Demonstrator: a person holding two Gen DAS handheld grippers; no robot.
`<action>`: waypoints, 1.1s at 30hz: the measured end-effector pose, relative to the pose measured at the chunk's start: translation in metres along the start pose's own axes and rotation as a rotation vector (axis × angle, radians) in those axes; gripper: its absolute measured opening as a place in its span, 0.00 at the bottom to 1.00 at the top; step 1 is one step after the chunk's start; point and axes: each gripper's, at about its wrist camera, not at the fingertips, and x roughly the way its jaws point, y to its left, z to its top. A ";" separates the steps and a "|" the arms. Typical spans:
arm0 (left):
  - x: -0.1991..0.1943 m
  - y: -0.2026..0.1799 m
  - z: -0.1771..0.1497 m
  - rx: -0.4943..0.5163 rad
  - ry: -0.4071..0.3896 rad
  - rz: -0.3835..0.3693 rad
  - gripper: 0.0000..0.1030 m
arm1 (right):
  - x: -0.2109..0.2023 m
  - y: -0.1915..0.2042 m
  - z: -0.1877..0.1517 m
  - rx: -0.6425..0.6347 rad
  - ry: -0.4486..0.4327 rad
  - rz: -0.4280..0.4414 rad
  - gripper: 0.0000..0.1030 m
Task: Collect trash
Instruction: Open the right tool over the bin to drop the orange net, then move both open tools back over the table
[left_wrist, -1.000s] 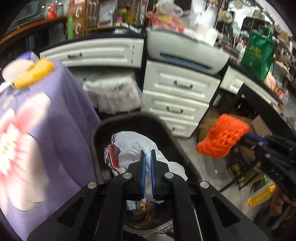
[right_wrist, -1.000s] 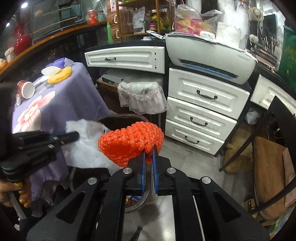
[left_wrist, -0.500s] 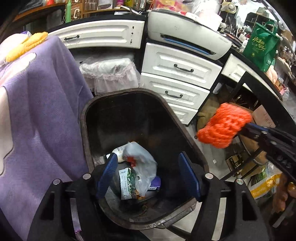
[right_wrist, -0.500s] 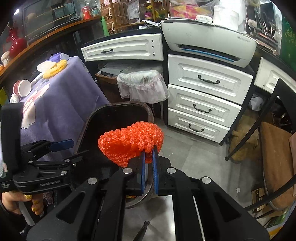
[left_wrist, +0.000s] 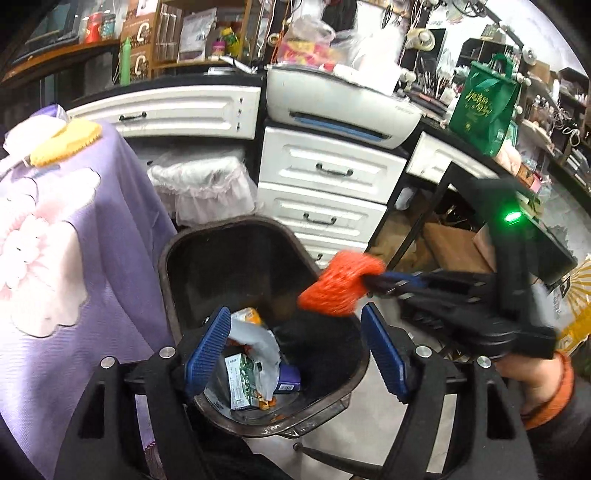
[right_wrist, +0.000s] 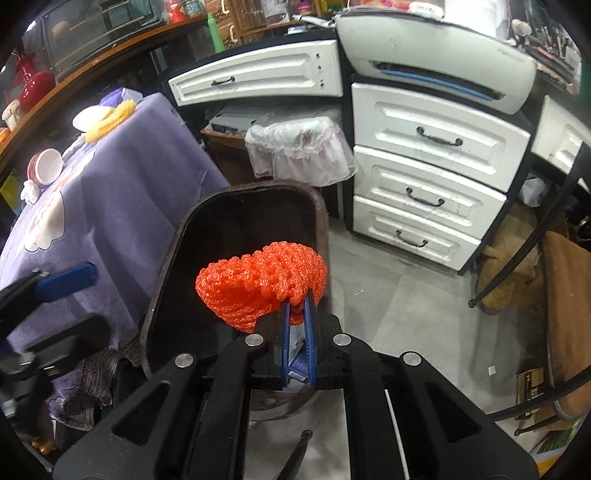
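A dark brown trash bin (left_wrist: 236, 236) stands on the floor beside the purple-clothed table. Inside lie a white plastic bag (left_wrist: 262, 343) and several wrappers. My left gripper (left_wrist: 295, 354) is open and empty above the bin's near rim. My right gripper (right_wrist: 297, 314) is shut on an orange foam net (right_wrist: 262, 284) and holds it over the bin (right_wrist: 255, 195). In the left wrist view the net (left_wrist: 338, 284) hangs at the bin's right rim.
A table with a purple floral cloth (left_wrist: 74, 240) stands left of the bin, carrying a yellow net (left_wrist: 64, 142) and a cup (right_wrist: 46, 166). White drawers (left_wrist: 325, 184) and a printer (left_wrist: 340, 103) stand behind. A lined basket (right_wrist: 295, 147) sits behind the bin.
My left gripper opened and dropped the white bag into the bin, then drew back a little. My right gripper carried the orange net left, over the bin.
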 end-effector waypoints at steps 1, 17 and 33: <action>-0.004 0.000 0.001 -0.007 -0.008 -0.009 0.72 | 0.005 0.003 0.000 -0.007 0.010 0.005 0.07; -0.034 0.004 0.012 -0.036 -0.072 -0.013 0.77 | 0.066 0.038 -0.005 -0.094 0.121 0.023 0.08; -0.068 0.025 0.013 -0.058 -0.130 0.011 0.84 | 0.043 0.056 0.002 -0.113 0.073 0.018 0.64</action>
